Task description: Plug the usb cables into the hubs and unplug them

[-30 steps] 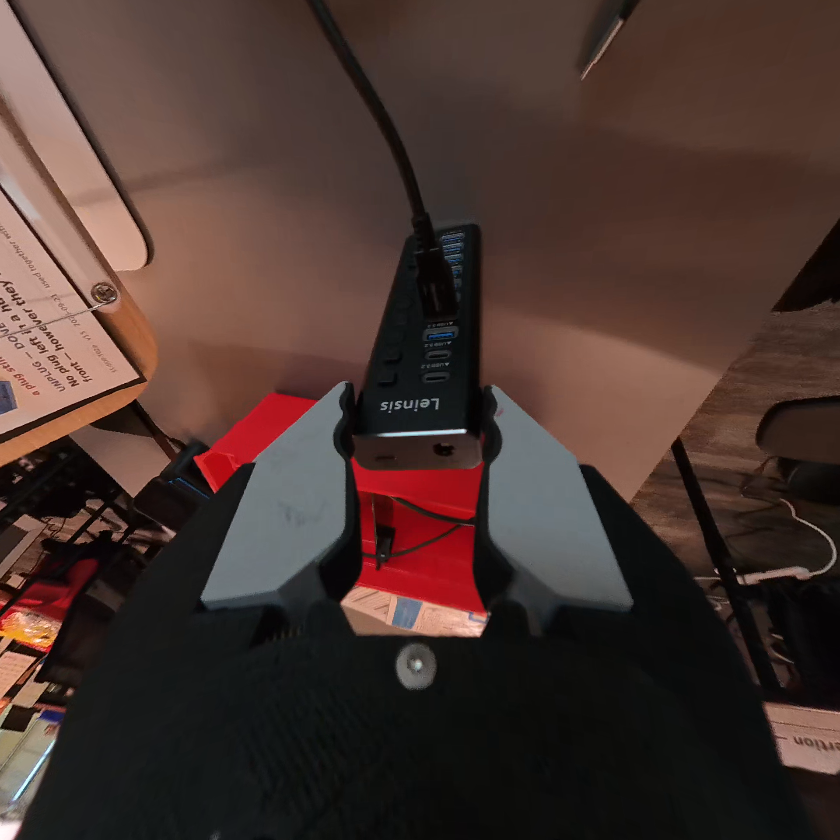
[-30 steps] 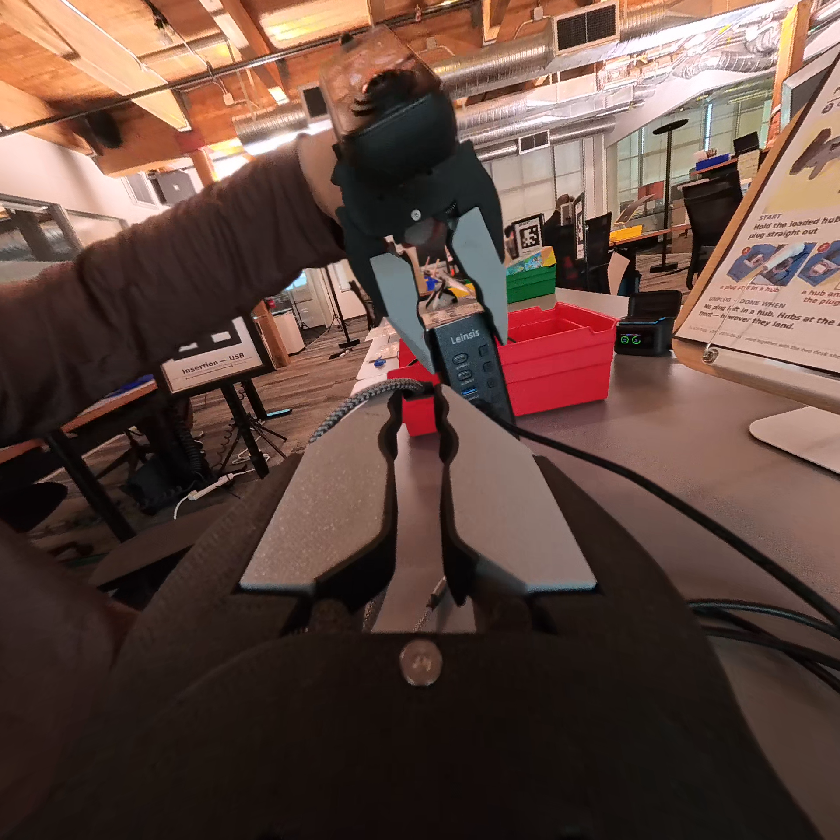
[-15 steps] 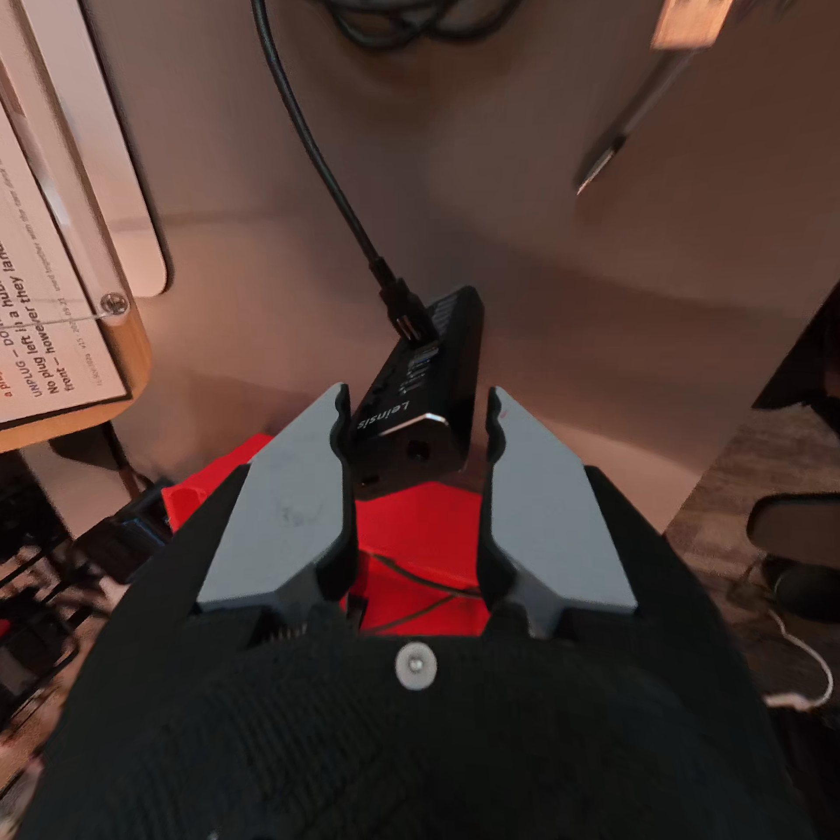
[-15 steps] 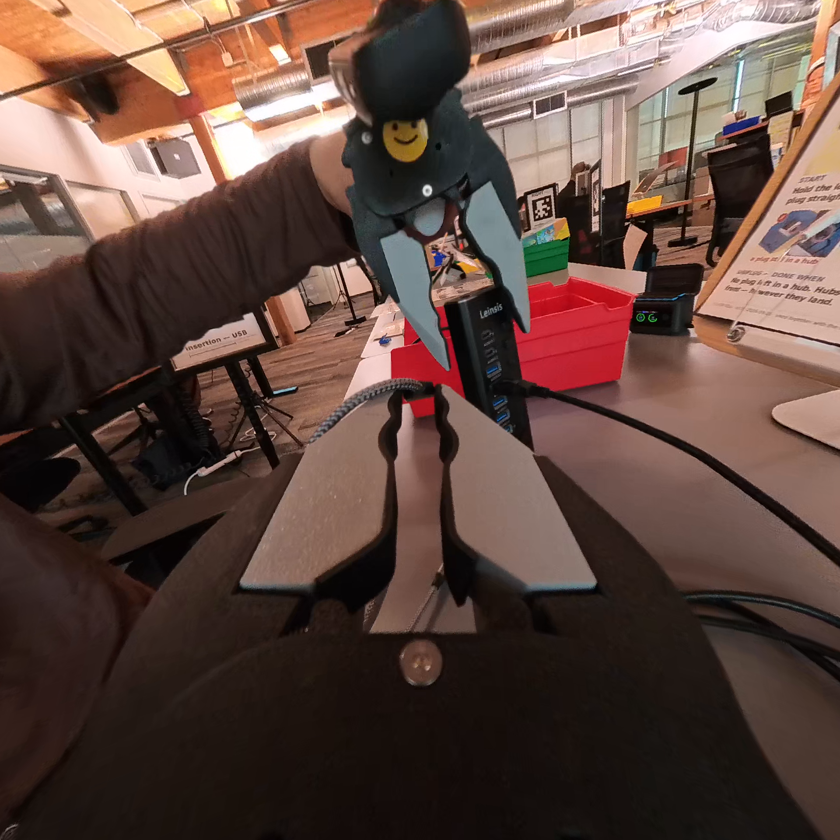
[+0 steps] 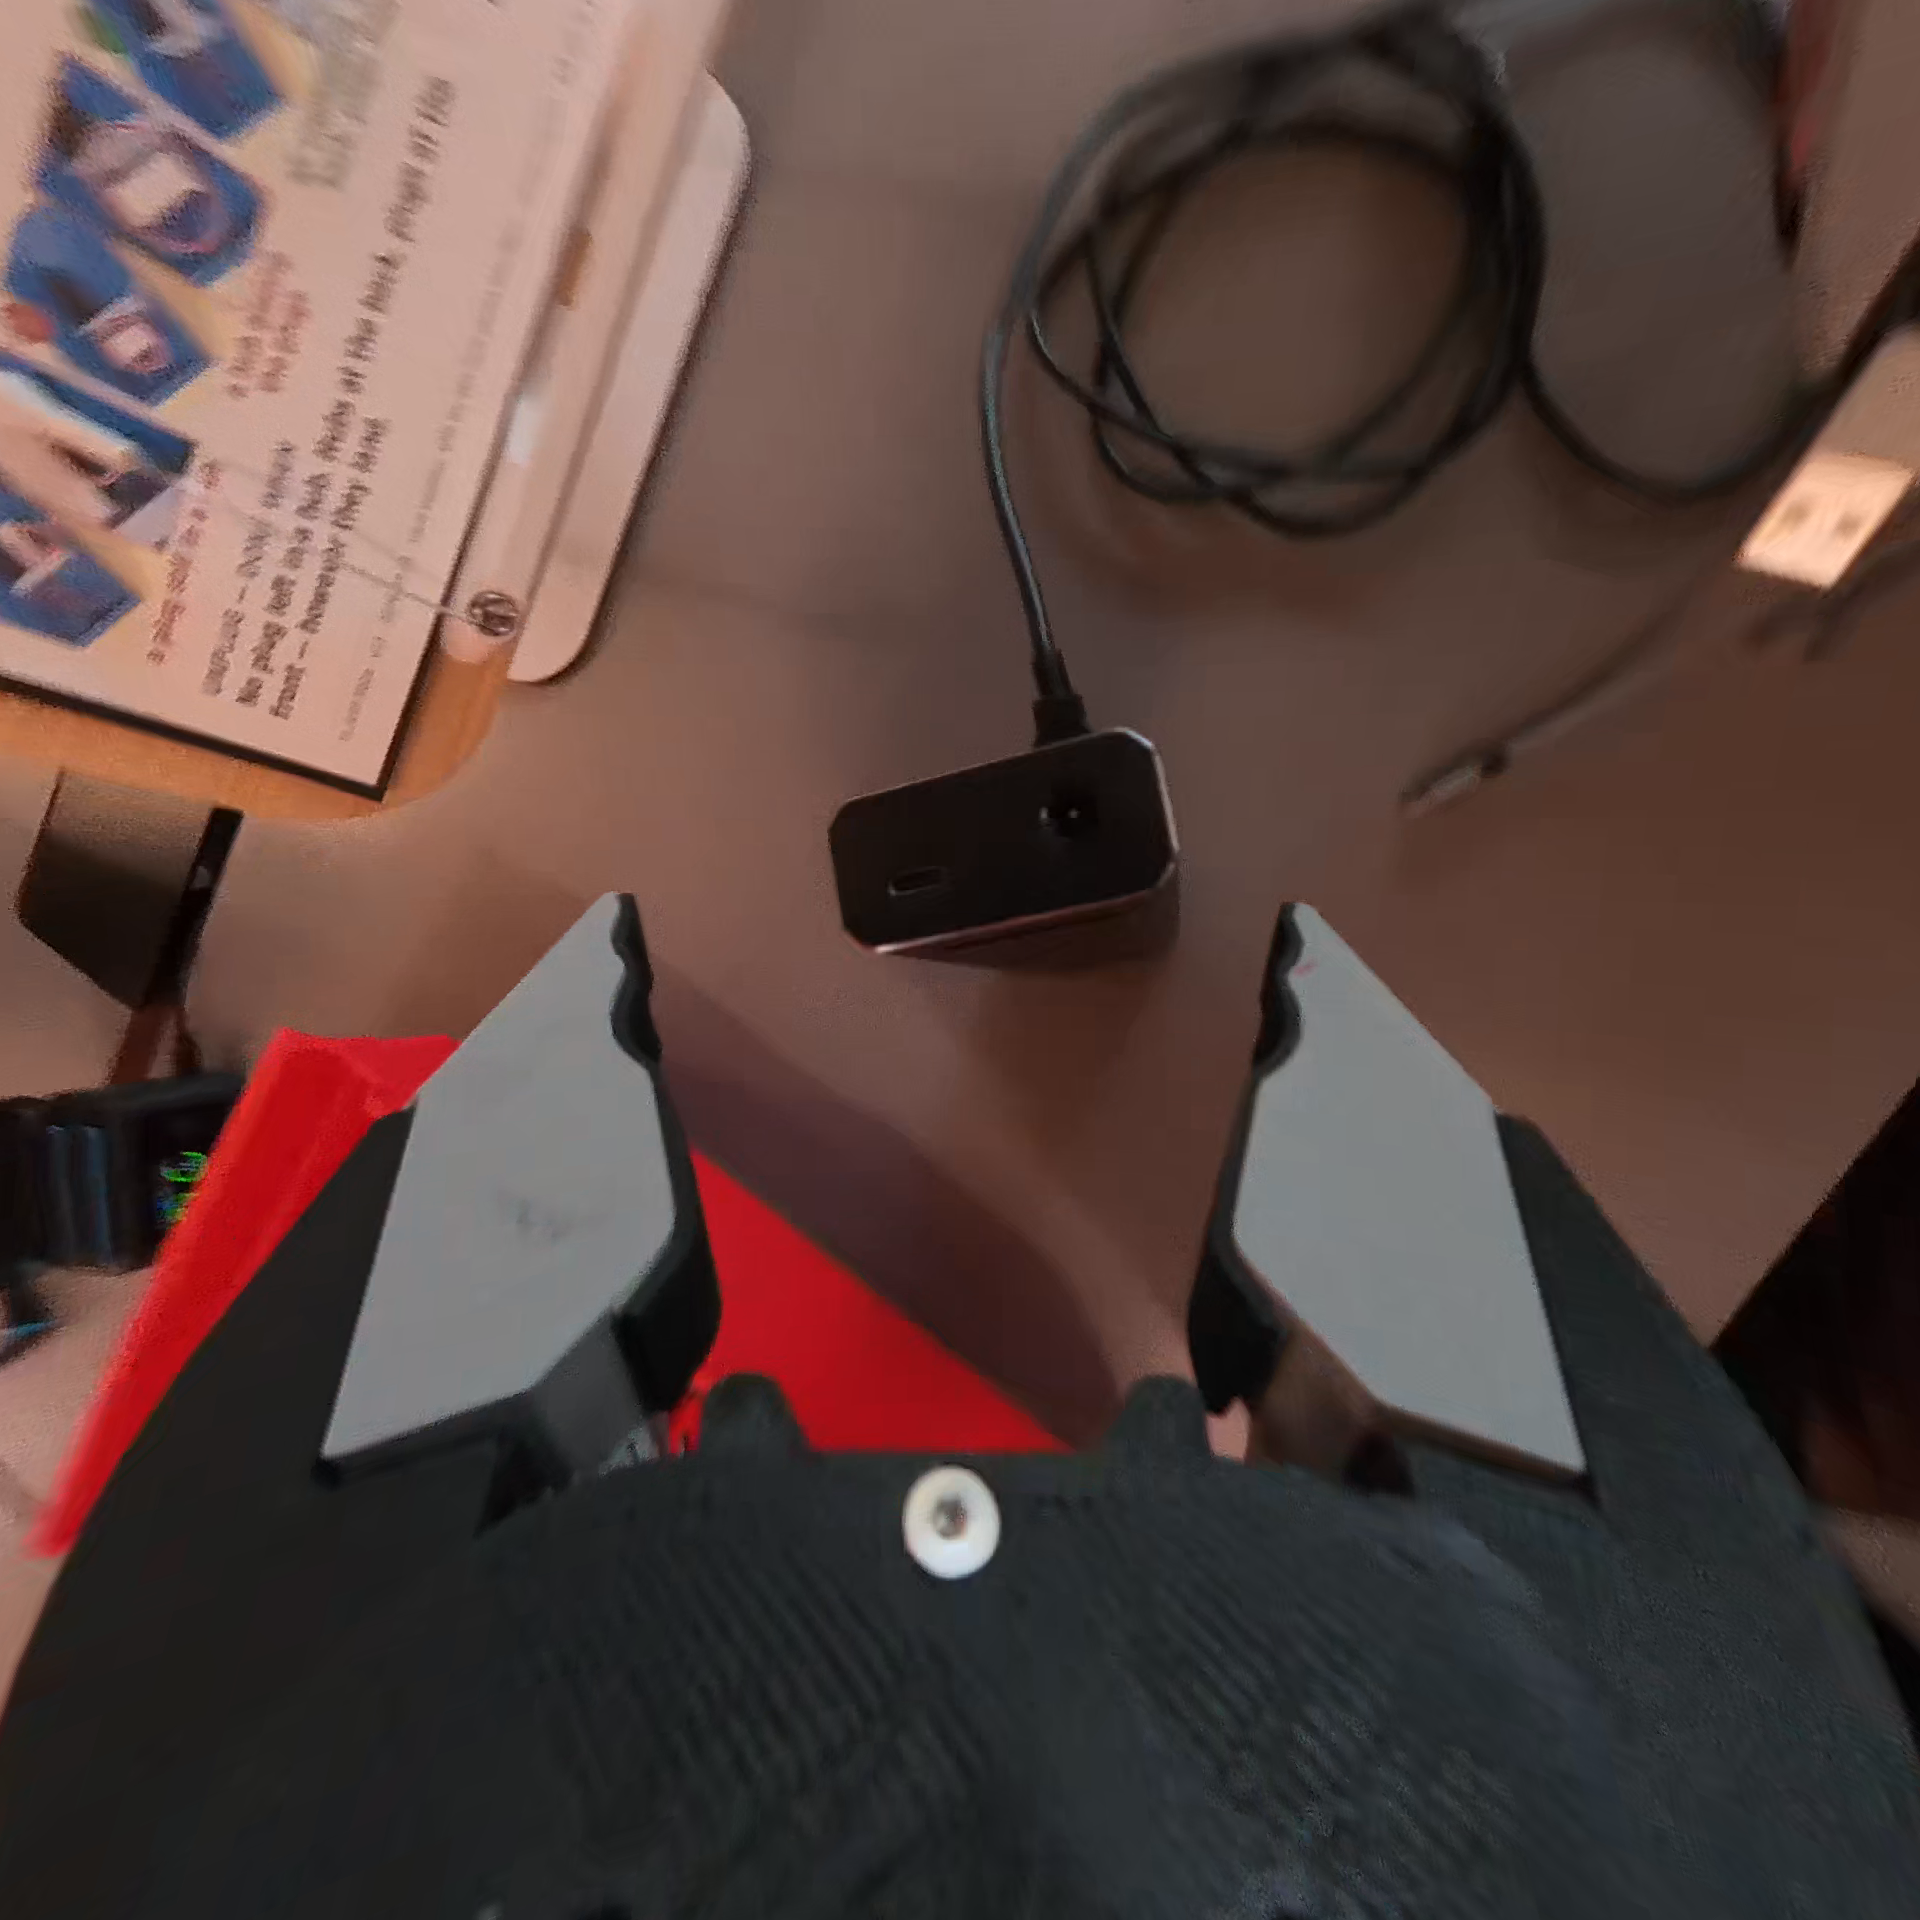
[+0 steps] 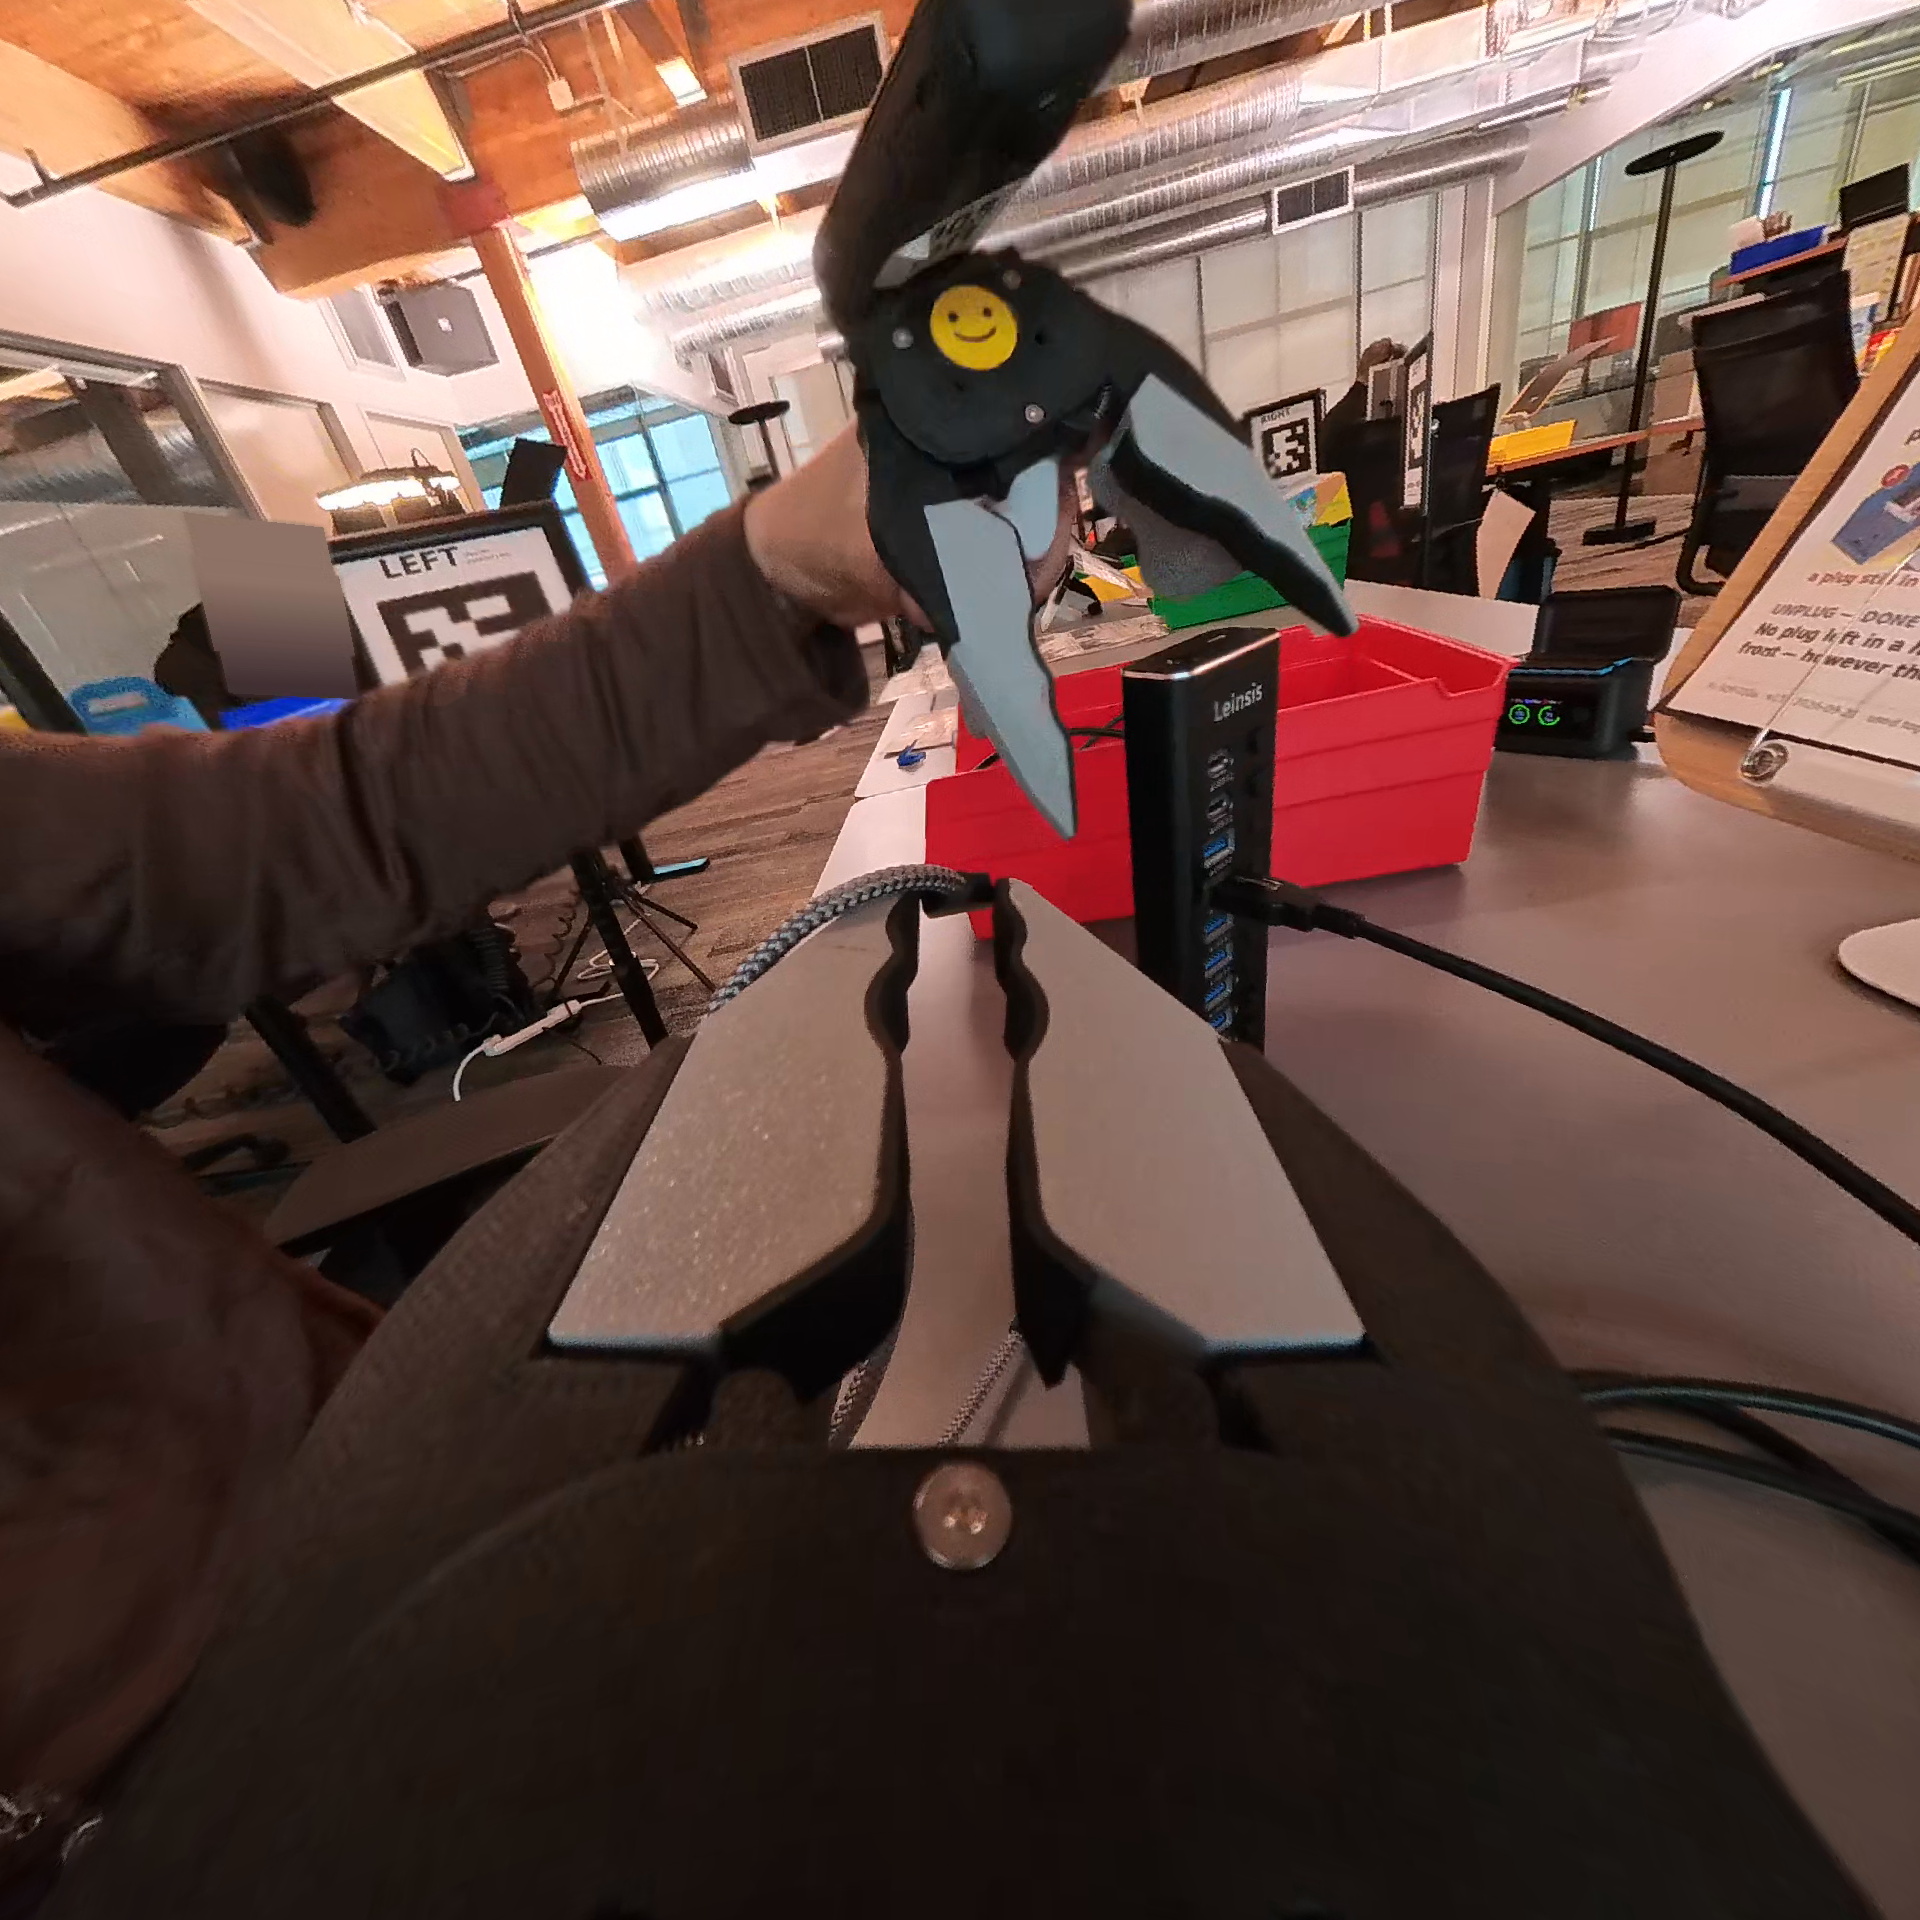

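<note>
From the left wrist view, the left hand-held gripper (image 5: 956, 977) hangs over the desk (image 5: 1455, 1039) with its grey fingers (image 5: 520, 1195) spread wide and nothing between them. Just ahead of the fingertips stands the black USB hub (image 5: 1006, 844), seen end-on: a rounded rectangular cap with a slim oval port and a round socket. A black cable (image 5: 1013, 499) is plugged into its far side and runs off to a loose coil farther ahead. Ahead and to the left leans a printed instruction board (image 5: 208, 395) on a wooden backing. A red bin (image 5: 831, 1340) lies under and behind the fingers; what it contains cannot be made out here.

From the right wrist view, the right hand-held gripper (image 6: 958, 906) is nearly shut, pinching the plug of a braided cable (image 6: 831, 920) at its tips. Just ahead and to the right the hub (image 6: 1200, 831) stands upright on the desk (image 6: 1558, 1091), a column of ports down its face, white brand lettering near the top, the black cable (image 6: 1558, 1018) plugged in midway. The left hand-held gripper (image 6: 1195, 717) hovers above it, spread, not touching. Beyond sit stacked red bins (image 6: 1351, 790); a thin dark wire shows in the top one.
</note>
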### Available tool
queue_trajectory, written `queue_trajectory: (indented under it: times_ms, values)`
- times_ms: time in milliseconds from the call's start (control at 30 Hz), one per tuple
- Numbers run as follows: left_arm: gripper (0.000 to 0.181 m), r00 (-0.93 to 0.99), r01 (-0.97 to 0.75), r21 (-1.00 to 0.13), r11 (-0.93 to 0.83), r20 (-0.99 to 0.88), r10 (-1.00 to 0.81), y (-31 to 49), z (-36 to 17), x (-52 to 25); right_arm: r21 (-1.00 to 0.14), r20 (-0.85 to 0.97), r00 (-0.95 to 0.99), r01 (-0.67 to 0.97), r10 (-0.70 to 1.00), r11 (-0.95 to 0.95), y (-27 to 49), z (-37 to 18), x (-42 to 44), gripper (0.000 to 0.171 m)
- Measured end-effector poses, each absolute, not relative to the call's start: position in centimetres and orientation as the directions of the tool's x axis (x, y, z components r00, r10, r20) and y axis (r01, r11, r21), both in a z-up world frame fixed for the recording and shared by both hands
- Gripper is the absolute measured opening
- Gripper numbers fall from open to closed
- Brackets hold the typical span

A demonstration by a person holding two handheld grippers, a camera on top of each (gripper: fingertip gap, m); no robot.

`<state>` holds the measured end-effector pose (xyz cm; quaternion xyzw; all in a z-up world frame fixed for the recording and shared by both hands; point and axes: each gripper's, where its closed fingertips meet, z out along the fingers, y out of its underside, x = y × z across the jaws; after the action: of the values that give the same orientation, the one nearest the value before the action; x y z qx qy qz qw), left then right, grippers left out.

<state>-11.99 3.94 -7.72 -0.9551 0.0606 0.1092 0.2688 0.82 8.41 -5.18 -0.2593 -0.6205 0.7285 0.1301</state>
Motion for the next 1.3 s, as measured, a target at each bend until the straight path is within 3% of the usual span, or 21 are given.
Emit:
queue_trajectory:
  times_ms: [133,233,333,567,667,800,1000,1100,1300]
  values:
    - [0.120,0.986,0.063,-0.728,-0.683,-0.059,0.154,4.1,-7.7,-11.9,-0.972,-0.216,-0.833,0.134,0.509,-0.193,8.3,-5.2,0.8,0.010]
    - [0.120,0.957,0.234,-0.787,-0.571,0.081,0.279,3.9,-9.5,-12.0,-0.973,-0.213,-0.832,0.133,0.512,-0.187,8.3,-5.3,0.8,0.010]
    - [0.122,0.947,0.288,-0.793,-0.537,0.153,0.282,4.6,-11.8,-11.0,-0.972,-0.217,-0.830,0.136,0.513,-0.191,8.4,-5.4,0.7,0.010]
    - [0.085,0.985,0.114,-0.704,-0.701,-0.014,0.173,6.0,-17.2,-11.0,-0.972,-0.221,-0.827,0.143,0.516,-0.188,8.4,-5.6,0.6,0.010]
    - [0.072,0.991,0.057,-0.716,-0.695,-0.041,0.124,6.6,-17.4,-11.2,-0.970,-0.226,-0.829,0.147,0.512,-0.191,8.4,-5.7,0.6,0.010]
    - [0.067,0.999,0.025,-0.734,-0.679,0.005,0.032,6.9,-17.3,-10.7,-0.969,-0.234,-0.831,0.158,0.505,-0.190,8.2,-5.8,0.5,0.010]
    - [0.067,0.979,-0.043,-0.888,-0.457,0.054,-0.197,7.7,-15.5,-7.4,-0.965,-0.242,-0.843,0.157,0.481,-0.212,8.0,-5.4,0.7,0.010]
    - [0.067,0.957,-0.104,-0.953,-0.286,-0.017,-0.290,8.2,-12.2,-5.2,-0.965,-0.234,-0.856,0.146,0.462,-0.218,7.6,-5.0,1.1,0.010]
    - [0.067,0.866,0.010,-0.997,-0.082,0.049,-0.497,8.2,-8.2,-0.3,-0.982,-0.154,-0.841,0.070,0.519,-0.178,7.2,-4.7,0.9,0.009]
